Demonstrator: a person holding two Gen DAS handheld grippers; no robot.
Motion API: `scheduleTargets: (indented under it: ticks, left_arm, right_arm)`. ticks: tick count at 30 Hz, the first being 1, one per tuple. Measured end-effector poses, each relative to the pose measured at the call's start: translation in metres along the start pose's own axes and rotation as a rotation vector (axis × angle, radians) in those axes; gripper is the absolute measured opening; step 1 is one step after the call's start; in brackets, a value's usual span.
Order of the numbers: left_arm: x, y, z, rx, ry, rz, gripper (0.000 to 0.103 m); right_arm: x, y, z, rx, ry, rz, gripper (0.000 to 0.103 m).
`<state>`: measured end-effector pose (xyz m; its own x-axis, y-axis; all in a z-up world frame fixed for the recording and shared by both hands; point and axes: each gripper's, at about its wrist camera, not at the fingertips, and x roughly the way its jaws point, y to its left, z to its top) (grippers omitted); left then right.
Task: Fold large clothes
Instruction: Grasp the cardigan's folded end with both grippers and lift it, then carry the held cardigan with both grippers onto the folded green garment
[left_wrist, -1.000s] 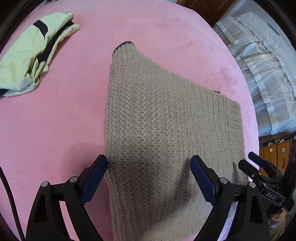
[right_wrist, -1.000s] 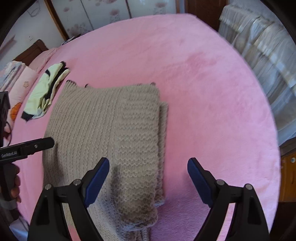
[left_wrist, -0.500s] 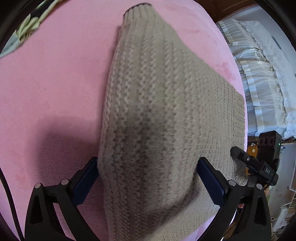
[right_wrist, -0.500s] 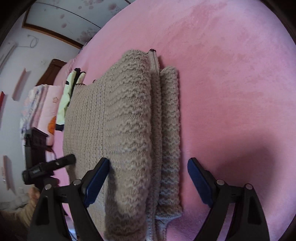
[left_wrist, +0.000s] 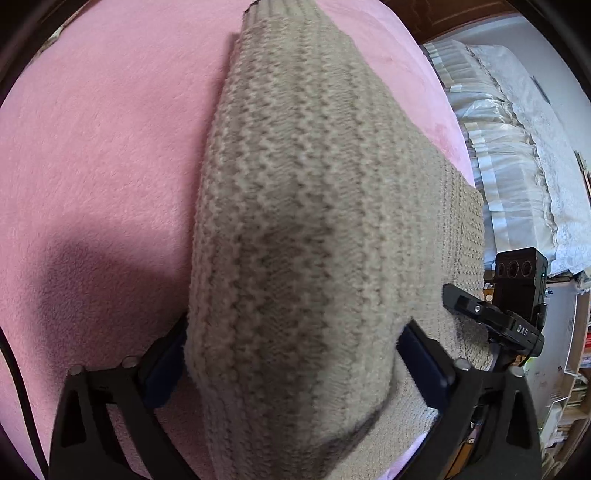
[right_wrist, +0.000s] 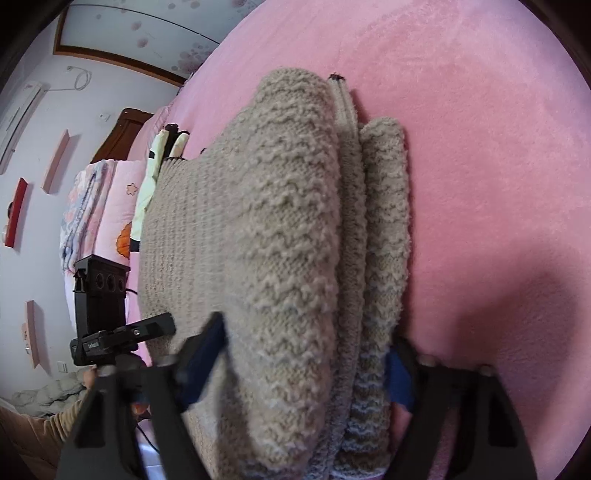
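Note:
A beige knit sweater (left_wrist: 295, 221) lies folded on the pink bed cover (left_wrist: 92, 147). My left gripper (left_wrist: 291, 365) straddles its near edge on the left side. Its jaws are closing with the thick fold bulging between the blue pads, which are not clearly squeezing. In the right wrist view the sweater (right_wrist: 277, 221) shows stacked layers along its right side. My right gripper (right_wrist: 303, 363) is closing on that stacked near edge, and both pads touch the knit. Each view also shows the other gripper at the sweater's far corner: the right gripper (left_wrist: 495, 321) and the left gripper (right_wrist: 122, 336).
A pale yellow-green garment (right_wrist: 155, 166) lies beyond the sweater's far left corner. Folded quilts (right_wrist: 96, 206) are stacked at the head of the bed. White frilled bedding (left_wrist: 517, 166) hangs past the bed's right edge. A person's sleeve (right_wrist: 55, 424) shows at bottom left.
Both grippers have dropped onto the sweater's near edge, so the knit now fills the gap between each pair of pads. The right jaws have narrowed clearly, the left only slightly.

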<state>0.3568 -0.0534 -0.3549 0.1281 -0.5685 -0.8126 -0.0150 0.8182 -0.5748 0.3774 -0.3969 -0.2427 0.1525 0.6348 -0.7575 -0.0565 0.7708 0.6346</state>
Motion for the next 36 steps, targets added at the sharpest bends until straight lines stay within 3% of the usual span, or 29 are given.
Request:
scheduleTargets:
  ticks: [2,7,12,18,25,36]
  left_arm:
    - [-0.003,-0.006,0.000,0.003,-0.011,0.029,0.085]
    - [-0.015,-0.031,-0.005,0.031,-0.057,0.142,0.063]
    - [-0.025,-0.061,-0.010,0.095,-0.073,0.248,0.056]
    - [-0.028,-0.063,-0.013,0.114,-0.067,0.250,0.053]
    - [-0.071,-0.069,-0.021,0.184,-0.064,0.240,0.051]
    - [-0.208,-0.036,-0.057,0.194,-0.095,0.230,0.051]
  right_arm:
    - [-0.002,0.006,-0.003,-0.011,-0.010,-0.016,0.055]
    - [-0.009,0.022,-0.012,-0.012,-0.049,-0.084,0.048]
    - [-0.021,0.054,-0.024,-0.049,-0.101,-0.174,0.045]
    - [-0.026,0.072,-0.041,-0.001,-0.135,-0.221,0.043]
    - [-0.031,0.104,-0.069,0.000,-0.135,-0.240,0.042]
    - [-0.032,0.223,-0.117,-0.010,-0.162,-0.198,0.042]
